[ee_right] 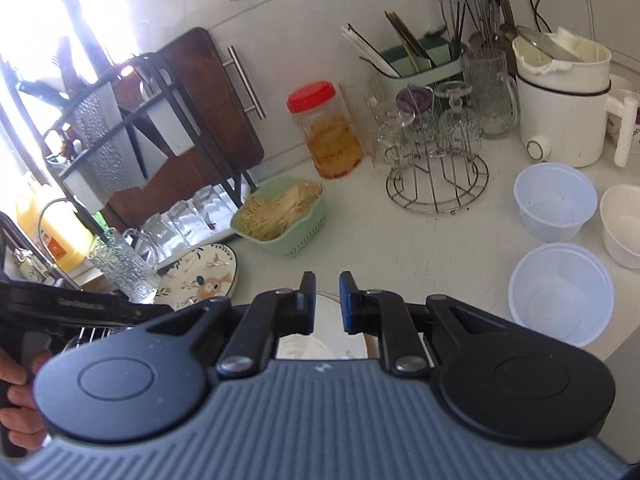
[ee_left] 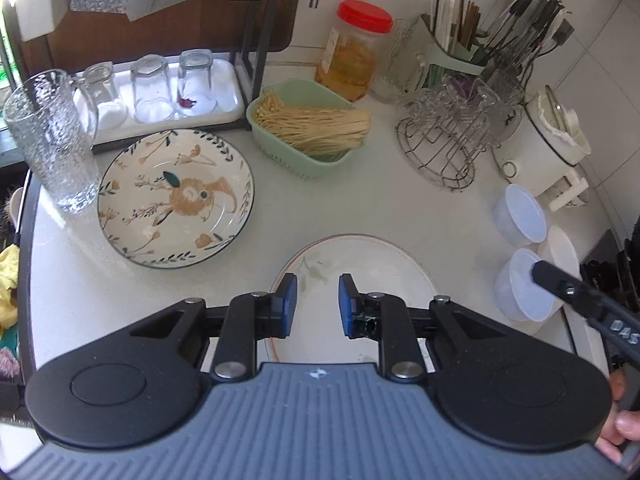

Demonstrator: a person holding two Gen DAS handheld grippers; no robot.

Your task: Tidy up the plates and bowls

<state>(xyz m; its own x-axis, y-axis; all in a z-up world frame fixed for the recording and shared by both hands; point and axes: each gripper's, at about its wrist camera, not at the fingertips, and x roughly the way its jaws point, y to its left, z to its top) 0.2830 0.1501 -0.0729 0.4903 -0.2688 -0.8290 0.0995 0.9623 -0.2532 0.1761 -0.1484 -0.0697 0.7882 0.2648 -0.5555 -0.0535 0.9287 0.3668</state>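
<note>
- My left hand-held gripper (ee_left: 318, 306) hangs above the white surface (ee_left: 400, 208) with its blue pads (ee_left: 290, 304) drawn close, a narrow gap between them and nothing gripped.
- My right hand-held gripper (ee_right: 327, 302) is drawn in just as tight, its jaws almost together and empty; in the left wrist view its black body (ee_left: 568, 292) reaches in from the right edge.
- Below both sits a plain white plate (ee_left: 372, 264) with a thin brown rim, lying flat on the surface; neither pair of pads touches it.
- To the left of it, apart, lies a floral plate (ee_left: 176, 196) with a leaf border and an orange motif in the middle.
- A tall textured glass (ee_left: 52, 140) stands upright just beside the floral plate's left edge.
- Three plastic bowls sit in a cluster at the right: a clear bowl (ee_right: 554, 200) farther back, a second clear bowl (ee_right: 560, 294) nearer me, and a white bowl (ee_right: 622, 224) to the right of them.
- A green basket (ee_left: 304, 128) of pale noodles, a red-lidded jar (ee_left: 354, 52) and a wire glass rack (ee_left: 444, 148) stand at the back.
- Upturned glasses (ee_left: 152, 84) rest on a white tray (ee_left: 228, 108) under a black shelf frame.
</note>
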